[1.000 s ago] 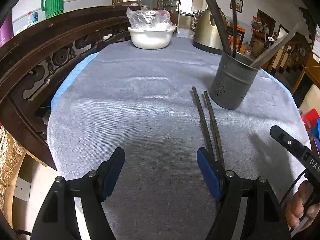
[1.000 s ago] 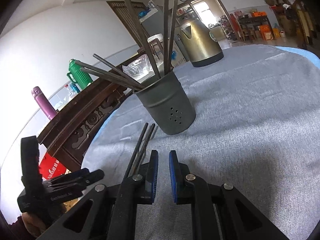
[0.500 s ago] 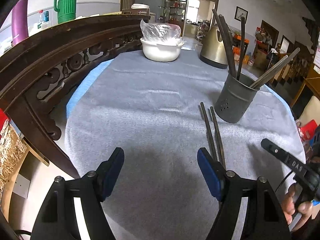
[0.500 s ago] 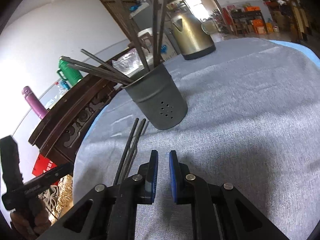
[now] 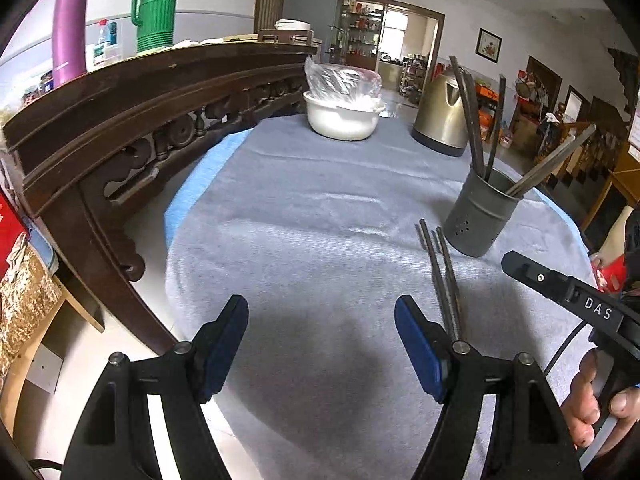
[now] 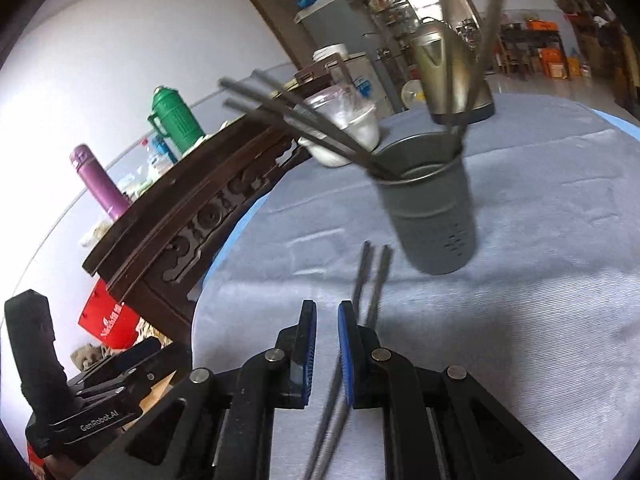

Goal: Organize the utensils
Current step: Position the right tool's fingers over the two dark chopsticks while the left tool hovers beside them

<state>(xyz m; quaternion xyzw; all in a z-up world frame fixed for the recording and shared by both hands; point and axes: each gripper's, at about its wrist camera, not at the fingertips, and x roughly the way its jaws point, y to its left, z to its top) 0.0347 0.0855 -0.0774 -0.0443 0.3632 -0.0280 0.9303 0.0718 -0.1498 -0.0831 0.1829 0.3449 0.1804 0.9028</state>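
A grey metal utensil holder (image 5: 478, 218) (image 6: 434, 216) stands on the grey table cloth (image 5: 320, 220) with several dark chopsticks sticking out of it. Two loose chopsticks (image 5: 442, 280) (image 6: 370, 280) lie on the cloth just in front of the holder. My left gripper (image 5: 322, 344) is open and empty, low over the near edge of the cloth, left of the loose pair. My right gripper (image 6: 326, 344) is shut with nothing between its pads, directly above the near ends of the loose pair. Its body shows at the right in the left wrist view (image 5: 560, 292).
A white bowl covered in plastic (image 5: 342, 114) and a brass-coloured kettle (image 5: 442, 114) stand at the far side of the table. A carved dark wooden sideboard (image 5: 140, 128) runs along the left, with a green jug (image 5: 154, 10) and a purple bottle (image 5: 68, 24) on it.
Both grippers have drawn back and up from the holder. The right gripper has swung left, now over the loose chopsticks' near ends. Jaws unchanged.
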